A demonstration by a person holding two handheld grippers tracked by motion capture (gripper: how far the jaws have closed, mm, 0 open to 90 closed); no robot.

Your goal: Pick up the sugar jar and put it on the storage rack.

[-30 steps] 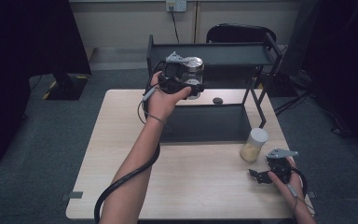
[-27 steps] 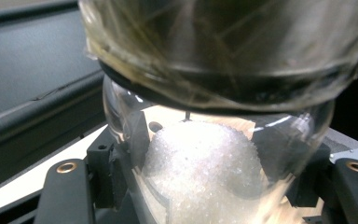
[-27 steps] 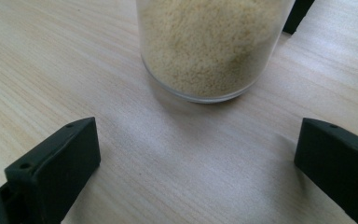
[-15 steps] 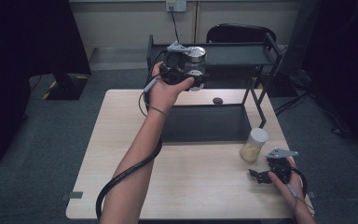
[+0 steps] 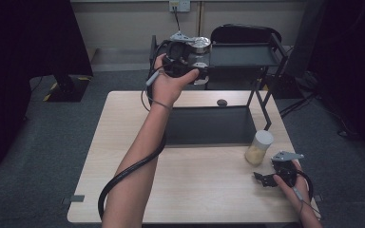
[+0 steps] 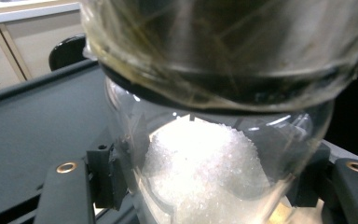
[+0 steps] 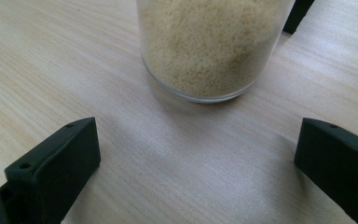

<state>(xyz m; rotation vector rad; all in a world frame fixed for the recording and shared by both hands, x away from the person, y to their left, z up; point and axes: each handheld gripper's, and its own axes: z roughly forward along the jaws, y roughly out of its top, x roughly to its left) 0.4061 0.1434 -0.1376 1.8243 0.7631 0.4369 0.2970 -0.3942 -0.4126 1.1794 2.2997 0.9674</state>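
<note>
I have the left gripper clamped on the jar, level with the top shelf; next, set it down gently; right gripper gapes.

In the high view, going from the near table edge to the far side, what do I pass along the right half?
Right tongs resting open on the table → jar of yellowish grains → small dark round thing → upper shelf of the dark rack → black chair.
</note>
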